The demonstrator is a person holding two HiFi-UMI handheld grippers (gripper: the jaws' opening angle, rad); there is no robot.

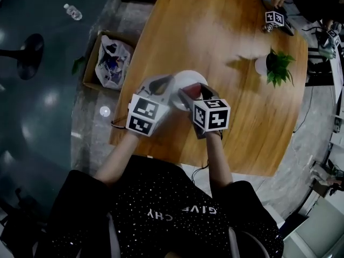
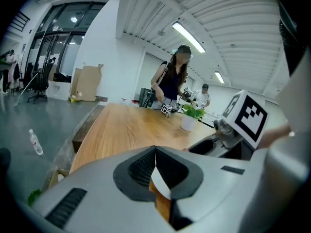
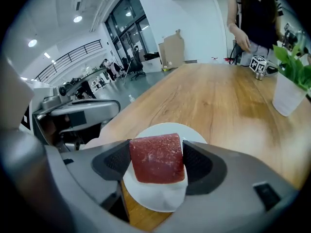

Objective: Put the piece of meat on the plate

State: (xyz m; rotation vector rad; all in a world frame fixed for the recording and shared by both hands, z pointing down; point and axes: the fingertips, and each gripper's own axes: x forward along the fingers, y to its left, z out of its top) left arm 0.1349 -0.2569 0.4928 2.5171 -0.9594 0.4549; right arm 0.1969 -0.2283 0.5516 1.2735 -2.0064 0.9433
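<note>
mid-frame, the right hand-held gripper (image 3: 156,154) clamps the piece of meat (image 3: 158,163) over the plate (image 3: 155,198), ready to release; the left hand-held gripper (image 2: 155,152), closed at the plate's rim, perhaps steadies it on the surface (image 3: 228,101).

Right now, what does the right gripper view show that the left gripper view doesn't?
Only the right gripper view: the piece of meat, clamped between the right gripper's jaws over the white plate. Only the left gripper view: the left gripper's jaws closed tip to tip with no meat, and a water bottle on the floor. Both: the wooden table, the potted plant, a person standing at the table's far end, and at least a sliver of that plate.
</note>
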